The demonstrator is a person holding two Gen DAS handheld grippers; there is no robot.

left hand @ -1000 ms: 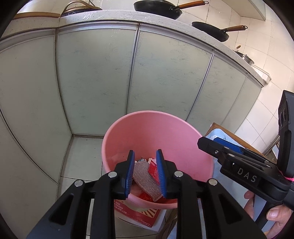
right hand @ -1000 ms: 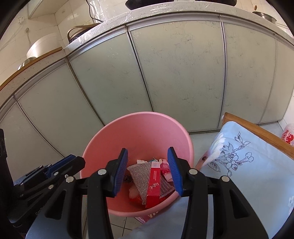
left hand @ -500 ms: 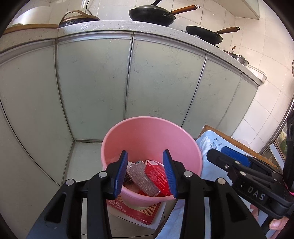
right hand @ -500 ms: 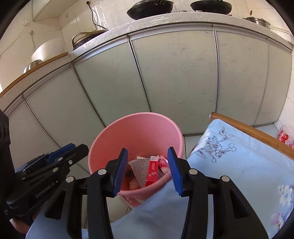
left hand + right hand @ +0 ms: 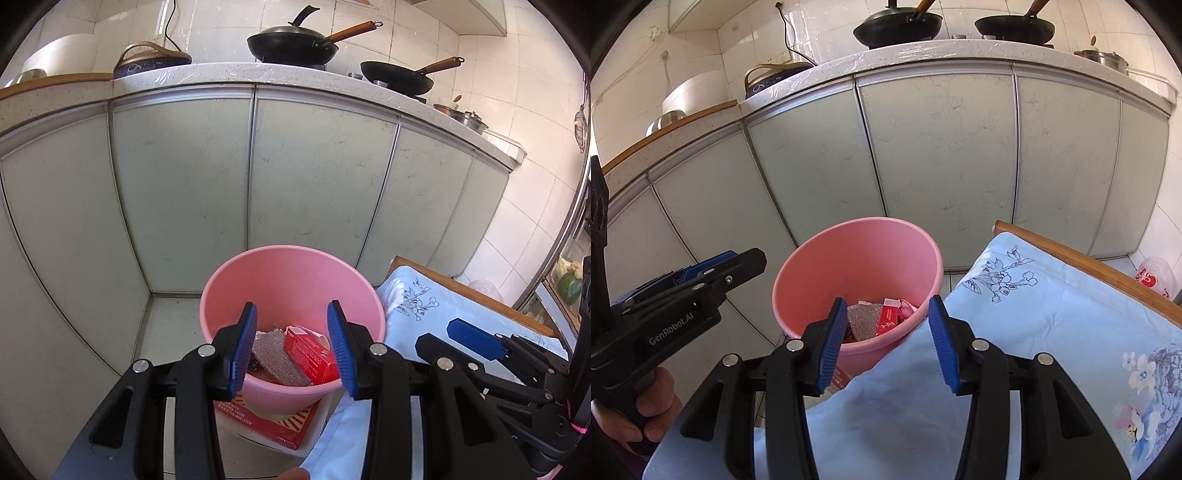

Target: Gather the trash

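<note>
A pink bucket (image 5: 295,273) stands on the floor against the cabinets and also shows in the right wrist view (image 5: 857,254). In it lie a red carton (image 5: 310,352), a grey scouring pad (image 5: 275,356) and small wrappers (image 5: 905,306). My left gripper (image 5: 291,347) is open and empty, above and short of the bucket's near rim. My right gripper (image 5: 886,339) is open and empty, over the edge of the blue flowered cloth (image 5: 1052,314), to the bucket's right. Each gripper shows in the other's view.
Pale green cabinet doors (image 5: 184,184) stand behind the bucket under a counter with two black pans (image 5: 295,46). The cloth covers a wooden-edged table (image 5: 1089,258). A red printed sheet (image 5: 280,424) lies under the bucket. A white bag (image 5: 1156,277) lies at far right.
Both grippers have drawn back and up from the bucket. The left jaws have opened wider. The scouring pad, between the left jaws earlier, now lies in the bucket.
</note>
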